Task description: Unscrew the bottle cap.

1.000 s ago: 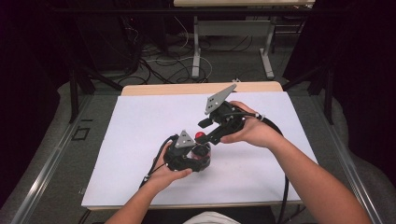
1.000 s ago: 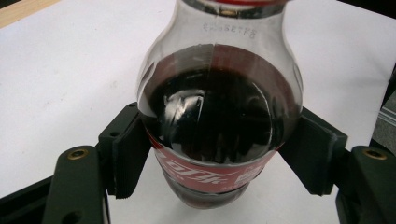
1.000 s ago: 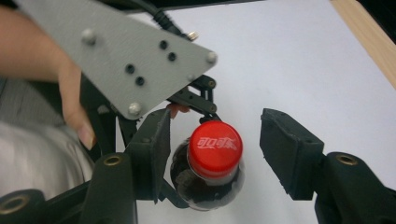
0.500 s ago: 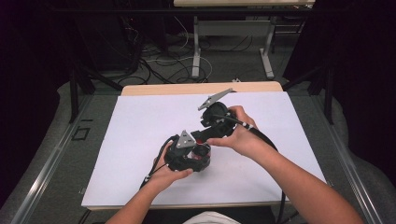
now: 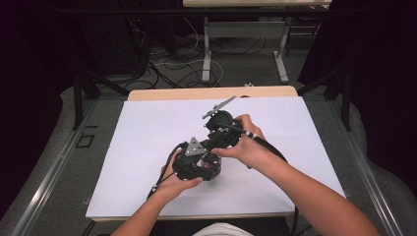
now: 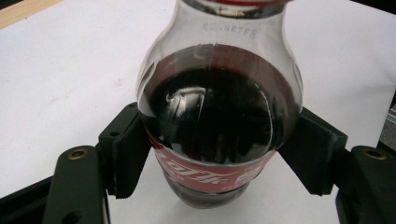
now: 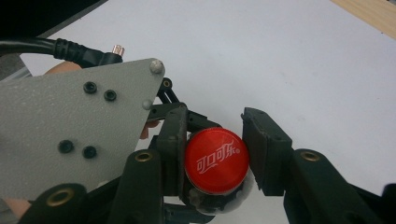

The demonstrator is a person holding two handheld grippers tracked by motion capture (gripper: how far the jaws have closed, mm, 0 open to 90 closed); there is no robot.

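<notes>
Both grippers grasp: my left gripper (image 6: pixel 215 154) clamps the cola bottle (image 6: pixel 217 126); my right gripper (image 7: pixel 215 154), just closing, pinches its red cap (image 7: pixel 216 161).

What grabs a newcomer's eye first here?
The red cap of a cola bottle, seen from above between the jaws of the right hand-held gripper, which have just been closing on it. Next, the bottle's dark body clamped at its label by the left hand-held gripper, standing mid-table on the white sheet.

Grey floor (image 5: pixel 44 182), tangled cables (image 5: pixel 167 69), dark surroundings.
</notes>
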